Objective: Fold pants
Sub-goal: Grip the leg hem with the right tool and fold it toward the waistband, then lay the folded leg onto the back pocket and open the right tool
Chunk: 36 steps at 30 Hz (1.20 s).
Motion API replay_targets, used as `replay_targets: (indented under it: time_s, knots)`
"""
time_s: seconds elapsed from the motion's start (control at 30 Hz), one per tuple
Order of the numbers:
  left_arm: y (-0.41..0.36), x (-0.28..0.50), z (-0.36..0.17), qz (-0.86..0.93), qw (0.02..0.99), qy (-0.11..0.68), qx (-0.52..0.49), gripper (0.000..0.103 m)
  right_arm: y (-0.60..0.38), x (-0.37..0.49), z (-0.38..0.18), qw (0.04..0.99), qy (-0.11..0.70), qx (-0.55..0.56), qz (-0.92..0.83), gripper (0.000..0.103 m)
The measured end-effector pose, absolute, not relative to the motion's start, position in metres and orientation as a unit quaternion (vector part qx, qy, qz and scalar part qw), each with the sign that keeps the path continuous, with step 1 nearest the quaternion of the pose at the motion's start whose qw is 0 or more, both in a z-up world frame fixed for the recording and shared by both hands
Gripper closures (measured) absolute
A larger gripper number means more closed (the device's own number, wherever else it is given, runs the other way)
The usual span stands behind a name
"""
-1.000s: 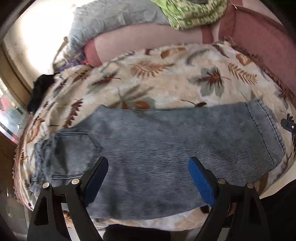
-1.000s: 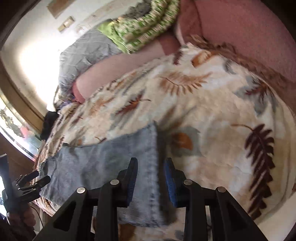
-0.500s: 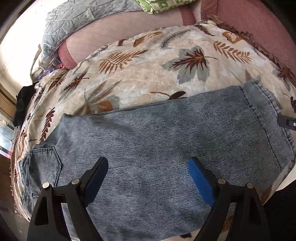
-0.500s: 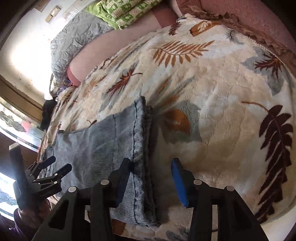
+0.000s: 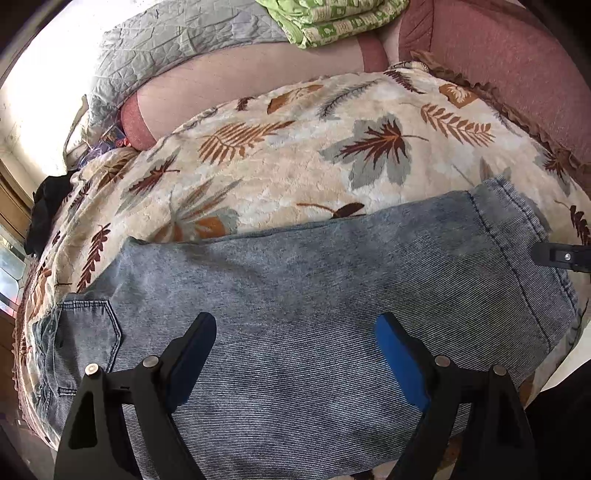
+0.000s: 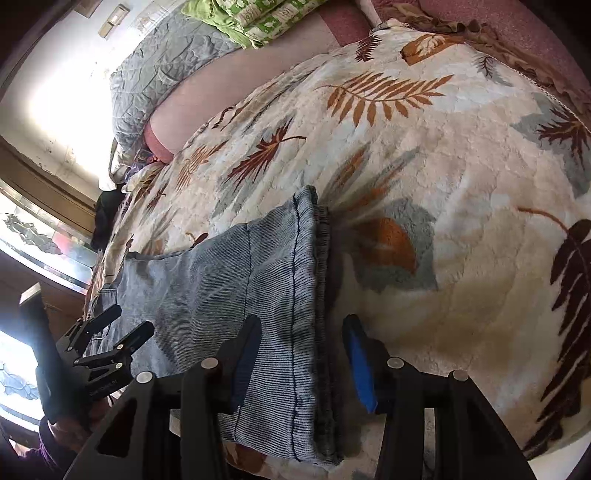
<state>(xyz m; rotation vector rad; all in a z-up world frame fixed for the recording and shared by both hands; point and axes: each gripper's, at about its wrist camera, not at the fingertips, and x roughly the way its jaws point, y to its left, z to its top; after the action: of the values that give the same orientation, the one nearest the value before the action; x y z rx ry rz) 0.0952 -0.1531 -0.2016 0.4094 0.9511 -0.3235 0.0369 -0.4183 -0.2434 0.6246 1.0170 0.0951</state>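
Observation:
Grey-blue jeans [image 5: 314,277] lie flat and folded lengthwise on a leaf-patterned blanket [image 5: 295,166]. Their back pocket [image 5: 88,332] is at the left and their leg hems [image 6: 306,277] are at the right. My left gripper [image 5: 295,321] hovers open over the middle of the legs with nothing between its fingers; it also appears in the right wrist view as the left gripper [image 6: 131,319], held by a hand. My right gripper [image 6: 302,321] is open and straddles the hem edge, its pads apart from the denim. One black finger [image 5: 554,254] of it shows beside the hems.
Beyond the blanket [image 6: 443,147] lie a pink sheet [image 5: 240,81], a grey quilt [image 5: 177,40] and a folded green cloth [image 5: 332,18]. A black item [image 5: 44,206] sits at the bed's left edge. The bed's near edge runs just under both grippers.
My right gripper's jaws have spread wider and now stand either side of the hem. Both grippers have come lower and nearer to the jeans; the left stayed open.

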Motion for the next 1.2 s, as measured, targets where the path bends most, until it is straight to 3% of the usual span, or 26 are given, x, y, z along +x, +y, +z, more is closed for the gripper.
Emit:
replay_targets:
  time_s: [0.33, 0.47, 0.57, 1.03, 1.2]
  knots:
    - [-0.153, 0.091, -0.188, -0.164, 0.864, 0.44, 0.184, 0.014, -0.407, 0.049, -0.246, 0.82, 0.485, 0.295, 0.068, 0.054]
    - [-0.15, 0.091, -0.187, -0.161, 0.865, 0.438, 0.184, 0.014, -0.405, 0.053, -0.249, 0.818, 0.488, 0.297, 0.07, 0.073]
    - [-0.143, 0.097, -0.194, -0.145, 0.863, 0.447, 0.187, 0.014, -0.408, 0.052, -0.25, 0.813, 0.484, 0.315, 0.074, 0.081]
    - [-0.007, 0.147, -0.219, -0.014, 0.844, 0.524, 0.115, 0.013, -0.377, 0.05, -0.2, 0.831, 0.428, 0.343, 0.095, 0.083]
    - [0.013, 0.14, -0.205, -0.004, 0.856, 0.509, 0.095, 0.013, -0.326, 0.072, -0.165, 0.829, 0.42, 0.34, 0.143, 0.083]
